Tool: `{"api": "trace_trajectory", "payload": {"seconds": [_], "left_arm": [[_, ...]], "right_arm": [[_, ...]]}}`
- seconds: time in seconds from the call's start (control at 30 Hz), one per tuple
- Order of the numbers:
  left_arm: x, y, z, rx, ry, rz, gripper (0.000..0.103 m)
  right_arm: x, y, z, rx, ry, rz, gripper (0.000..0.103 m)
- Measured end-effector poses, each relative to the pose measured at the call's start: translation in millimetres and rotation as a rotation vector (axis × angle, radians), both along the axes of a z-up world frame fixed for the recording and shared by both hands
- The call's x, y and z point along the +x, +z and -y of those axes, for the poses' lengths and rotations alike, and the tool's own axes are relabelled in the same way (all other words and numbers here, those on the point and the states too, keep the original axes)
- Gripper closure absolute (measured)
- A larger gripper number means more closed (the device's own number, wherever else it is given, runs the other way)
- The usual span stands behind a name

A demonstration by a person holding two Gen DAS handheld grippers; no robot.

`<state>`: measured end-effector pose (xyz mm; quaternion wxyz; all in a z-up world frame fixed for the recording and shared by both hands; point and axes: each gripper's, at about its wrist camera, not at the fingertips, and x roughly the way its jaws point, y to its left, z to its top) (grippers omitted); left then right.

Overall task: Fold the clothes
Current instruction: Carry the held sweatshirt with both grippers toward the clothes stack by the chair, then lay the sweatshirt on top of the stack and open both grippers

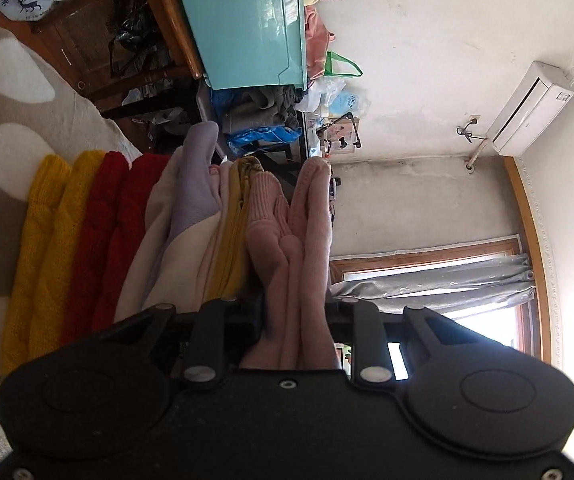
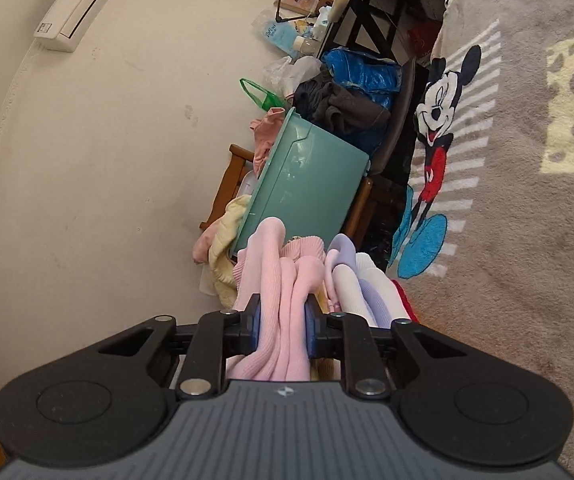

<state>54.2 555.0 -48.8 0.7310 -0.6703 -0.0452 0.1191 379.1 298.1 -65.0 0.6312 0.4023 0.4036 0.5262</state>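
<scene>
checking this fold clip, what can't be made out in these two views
- Left wrist view: left gripper fingers, hidden by the pink knit garment and the black body.
- Both views: the garment's overall shape, bunched up.
- Right wrist view: lower stack, behind the right gripper.

L gripper [image 1: 293, 316] points level, rolled sideways so the room looks tipped; its fingers are mostly hidden behind pink knit bunched thick btwn them, clamped. R gripper [image 2: 283, 320] also level & rolled the opposite way, both blue-padded fingers [image 2: 255, 326] pressed hard on folds of the pink sweater [image 2: 283, 280], narrow gap.
</scene>
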Motion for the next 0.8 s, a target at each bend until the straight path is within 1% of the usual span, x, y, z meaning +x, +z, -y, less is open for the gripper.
{"api": "trace_trajectory", "payload": {"seconds": [0.03,0.07,0.1,0.13,0.2,0.23,0.27,0.33,0.37,0.4,0.43,0.47,0.5,0.53,0.57,0.6,0.63,0.67,0.73,0.77,0.8], "left_arm": [[-4,3,0,0.011,0.001,0.0,0.078],[-9,6,2,0.032,0.012,-0.007,0.075],[-14,10,4,0.053,0.023,-0.014,0.073],[-19,14,6,0.083,0.038,-0.025,0.071],[-30,19,12,0.136,0.055,-0.043,0.071],[-35,23,16,0.167,0.061,-0.059,0.068],[-40,26,21,0.197,0.066,-0.075,0.057],[-50,32,31,0.252,0.074,-0.123,0.048],[-55,35,37,0.278,0.075,-0.149,0.043],[-60,39,44,0.308,0.072,-0.18,0.042],[-64,42,49,0.332,0.073,-0.209,0.04],[-69,46,55,0.359,0.07,-0.25,0.038],[-71,50,60,0.38,0.062,-0.277,0.037],[-75,54,65,0.406,0.048,-0.304,0.033],[-80,58,72,0.437,0.035,-0.338,0.027],[-84,62,78,0.465,0.024,-0.37,0.024],[-87,65,83,0.494,0.01,-0.398,0.015],[-89,69,89,0.522,-0.005,-0.425,0.009],[-92,76,103,0.579,-0.029,-0.498,0.005],[-93,80,109,0.608,-0.038,-0.543,0.0],[-93,83,116,0.636,-0.048,-0.588,0.0]], "right_arm": [[-1,4,1,0.001,-0.01,0.012,0.08],[-2,12,2,-0.003,-0.021,0.034,0.08],[-2,21,3,-0.008,-0.031,0.056,0.077],[-3,29,4,-0.013,-0.042,0.079,0.077],[-9,47,9,-0.049,-0.07,0.19,0.075],[-13,54,16,-0.064,-0.093,0.241,0.073],[-16,58,21,-0.063,-0.102,0.262,0.072],[-25,63,33,-0.072,-0.116,0.29,0.066],[-31,65,38,-0.086,-0.112,0.309,0.065],[-38,66,41,-0.111,-0.111,0.329,0.063],[-45,68,45,-0.135,-0.109,0.348,0.055],[-53,69,48,-0.161,-0.108,0.355,0.053],[-62,70,52,-0.186,-0.107,0.362,0.048],[-70,72,57,-0.197,-0.114,0.364,0.042],[-78,74,63,-0.206,-0.122,0.366,0.041],[-86,76,69,-0.207,-0.13,0.367,0.041],[-94,78,76,-0.207,-0.139,0.368,0.039],[-100,80,80,-0.216,-0.145,0.368,0.037],[-117,86,92,-0.249,-0.151,0.374,0.022],[-126,89,97,-0.269,-0.144,0.376,0.018],[-132,91,100,-0.289,-0.138,0.38,0.01]]}}
